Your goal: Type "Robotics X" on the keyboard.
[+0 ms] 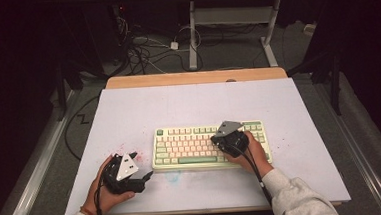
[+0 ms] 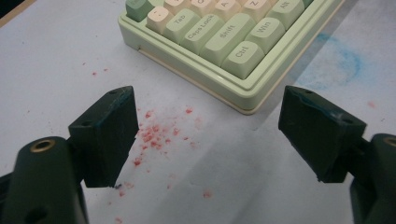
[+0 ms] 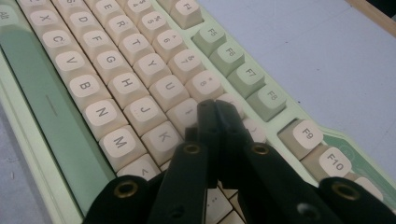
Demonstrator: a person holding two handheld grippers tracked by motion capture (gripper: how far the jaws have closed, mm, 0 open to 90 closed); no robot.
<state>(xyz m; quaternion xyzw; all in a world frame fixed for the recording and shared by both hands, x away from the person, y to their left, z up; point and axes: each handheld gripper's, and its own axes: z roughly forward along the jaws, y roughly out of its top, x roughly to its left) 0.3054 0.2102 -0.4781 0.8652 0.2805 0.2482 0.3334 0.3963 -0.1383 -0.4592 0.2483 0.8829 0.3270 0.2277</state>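
Pressing together, the right gripper's (image 3: 215,108) jaws hang over the keyboard (image 3: 140,79), tips at the key right of J, just beyond K. The left gripper (image 2: 205,126) gapes over red-speckled table (image 2: 60,70), keyboard corner ahead.

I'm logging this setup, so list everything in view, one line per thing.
keyboard: one, pale green with cream keys, centre of the mat near the person.
mat: one, white, covers the tabletop.
red specks: many, red, on the mat left of the keyboard.
blue smudge: one, faint blue, on the mat just in front of the keyboard.
table: one, wood, its edge shows beyond the mat.
cables: several, black and white, on the floor behind the table.
left hand-held gripper: one, black, jaws open, over the red specks.
right hand-held gripper: one, black, jaws shut, tips over the keys beside the J and K.
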